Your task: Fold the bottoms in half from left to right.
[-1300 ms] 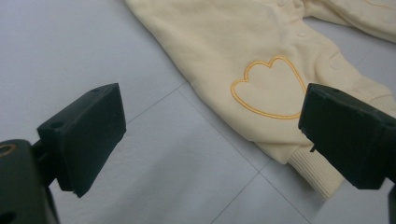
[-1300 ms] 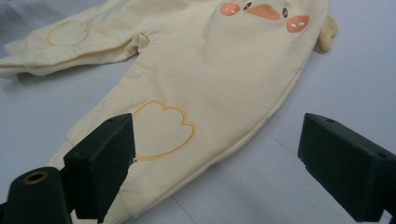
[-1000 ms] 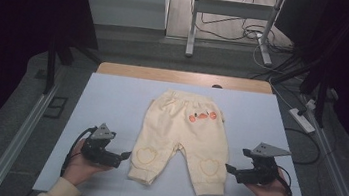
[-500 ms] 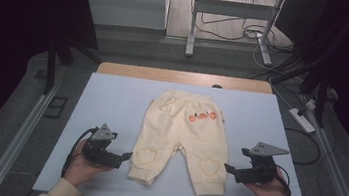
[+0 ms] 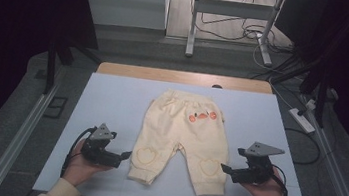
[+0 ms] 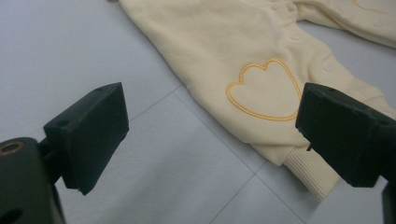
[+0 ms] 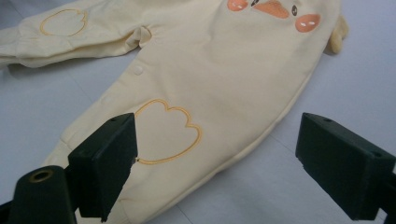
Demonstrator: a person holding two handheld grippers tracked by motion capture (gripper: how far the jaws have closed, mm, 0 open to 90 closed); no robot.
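The table (image 5: 111, 100), covered by a pale blue-grey surface, carries one garment at its centre: a pair of cream baby trousers (image 5: 179, 129) lying flat, waistband toward the far edge, both legs pointing toward the person. An orange print (image 5: 202, 115) sits on the seat, and an orange-outlined heart-like patch marks each knee.

The left gripper (image 5: 127, 155) rests low at the near left, just beside the ribbed cuff of the left-hand trouser leg. In the left gripper view its jaws stand wide apart and hold nothing; the knee patch (image 6: 265, 88) and cuff lie between them farther off, and whether the far jaw tip touches cloth cannot be told.

The right gripper (image 5: 222, 168) sits at the near right, its tips pointing inward at the other leg's cuff. In the right gripper view its jaws are likewise spread wide and empty, with the second knee patch (image 7: 166, 130) just past the nearer jaw.

Each hand cups its gripper from below, cream sleeves entering from the bottom edge. The forearms are cut off by the frame.
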